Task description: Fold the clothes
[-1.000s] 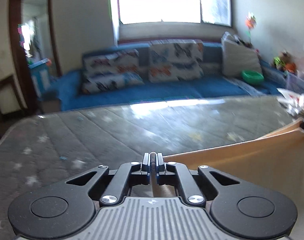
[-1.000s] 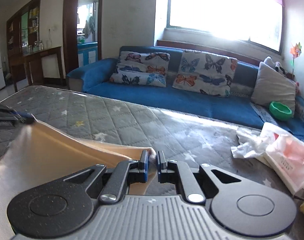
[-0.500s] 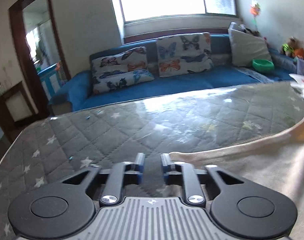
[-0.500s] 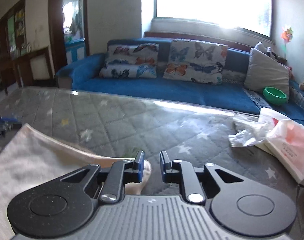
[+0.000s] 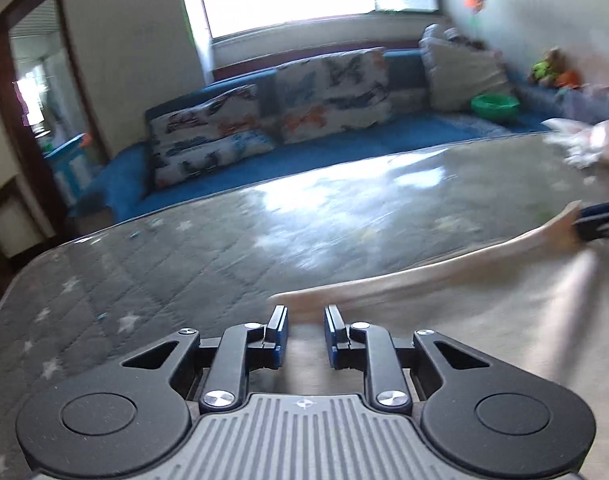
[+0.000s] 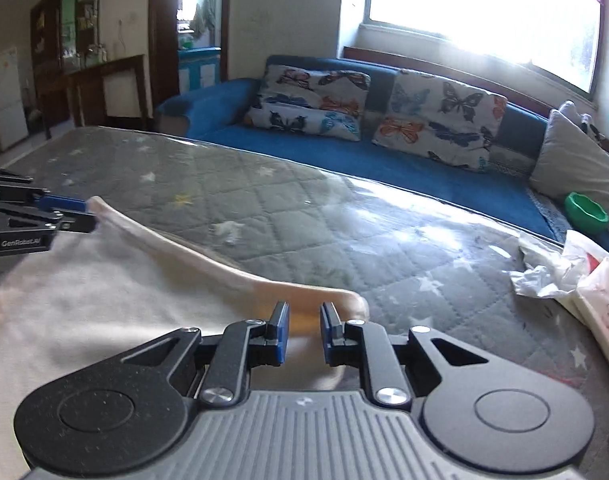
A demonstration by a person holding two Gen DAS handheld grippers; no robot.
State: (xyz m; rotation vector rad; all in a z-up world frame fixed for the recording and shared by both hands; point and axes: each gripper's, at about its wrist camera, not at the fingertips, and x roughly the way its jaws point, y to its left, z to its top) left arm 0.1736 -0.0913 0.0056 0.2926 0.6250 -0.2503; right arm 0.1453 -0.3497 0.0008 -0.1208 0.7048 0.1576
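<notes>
A cream-beige garment (image 5: 484,320) lies flat on a grey quilted mattress (image 5: 224,248) with star prints. My left gripper (image 5: 305,322) is open, its fingers straddling the garment's far left corner. My right gripper (image 6: 305,320) is open over the garment's far right corner (image 6: 344,300). The garment's far edge (image 6: 184,248) runs between the two grippers. The left gripper also shows at the left of the right wrist view (image 6: 44,216), and the right one at the right edge of the left wrist view (image 5: 600,220).
A blue sofa (image 6: 384,160) with butterfly cushions (image 6: 436,116) stands beyond the mattress under a bright window. White and pink plastic bags (image 6: 576,276) lie on the mattress at the right. A green bowl (image 6: 586,212) sits on the sofa.
Both grippers were shut on the garment's corners and holding it up. They lowered it onto the mattress and opened, letting the corners go.
</notes>
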